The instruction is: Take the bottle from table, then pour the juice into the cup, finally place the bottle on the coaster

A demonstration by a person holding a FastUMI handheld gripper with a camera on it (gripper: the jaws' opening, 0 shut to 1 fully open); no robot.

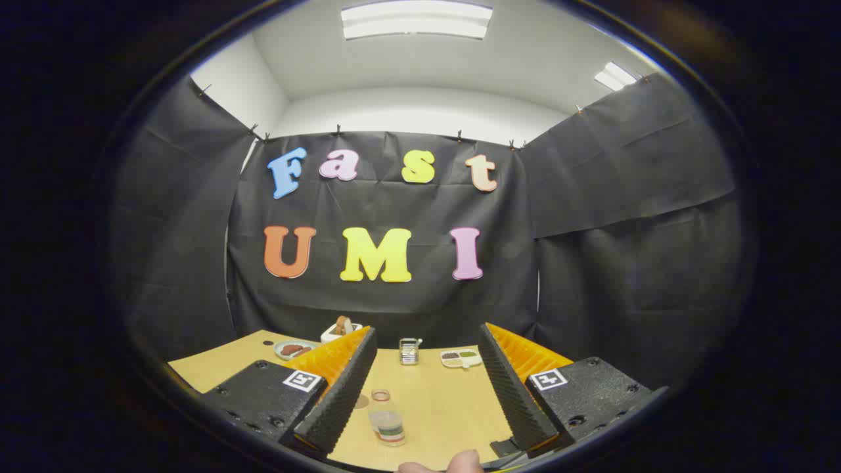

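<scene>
Bottle (386, 420) standing upright on table (447, 401), between the gripper (420, 394) fingers but closer to the left one, low and near their roots. Fingers spread wide, nothing held, no contact with bottle either side.

Step in hand, by my read: the grab, not yet made. To do it well: shift gripper left to centre bottle in the gap, drop to mid-body height, close on the body below the cap, not on the cap. Squeeze gently; thin clear plastic likely to flex. Keep upright on lift to avoid a spill.

Look of bottle: small, clear plastic, pale ring at the mouth with a reddish edge, band with red and green near the base. Cap on or off: cannot tell. Liquid level: cannot tell.

Relative to bottle: metal grater-like thing (409, 351) straight beyond at far table edge; small divided dish (461, 358) beyond and right; plate with dark pieces (294, 349) beyond and left, white bowl (340, 328) behind that. Fingertip of the person's hand (443, 463) just nearer than bottle, at gripper base.

Cup and coaster: not identified.
</scene>
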